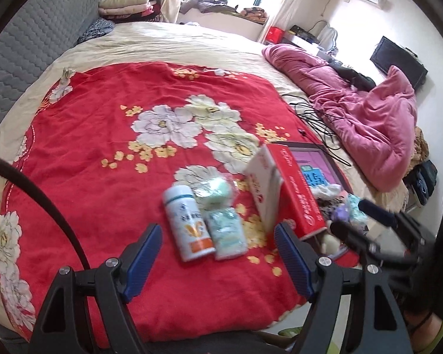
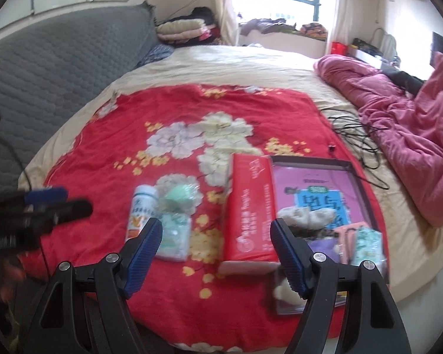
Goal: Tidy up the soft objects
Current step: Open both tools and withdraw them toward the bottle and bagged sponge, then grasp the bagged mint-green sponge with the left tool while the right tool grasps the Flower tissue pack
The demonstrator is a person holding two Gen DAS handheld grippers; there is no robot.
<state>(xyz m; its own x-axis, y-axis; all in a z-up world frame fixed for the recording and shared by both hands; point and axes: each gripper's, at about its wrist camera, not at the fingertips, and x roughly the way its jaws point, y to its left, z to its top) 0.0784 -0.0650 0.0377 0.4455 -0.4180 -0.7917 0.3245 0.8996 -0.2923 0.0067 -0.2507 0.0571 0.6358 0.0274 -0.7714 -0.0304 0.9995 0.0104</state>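
In the left wrist view, a soft green packet is seen near the front edge of the bed, just beside a white bottle. It is judged light and squashy, best taken across its middle. The left gripper is held with fingers wide apart, nothing between them.

In the right wrist view, the right gripper is also spread and empty, above the red box.

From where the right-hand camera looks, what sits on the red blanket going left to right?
White bottle → pale green packet, with a green ball in clear wrap just behind it → red box → open tray with a purple picture lining, holding small soft items.
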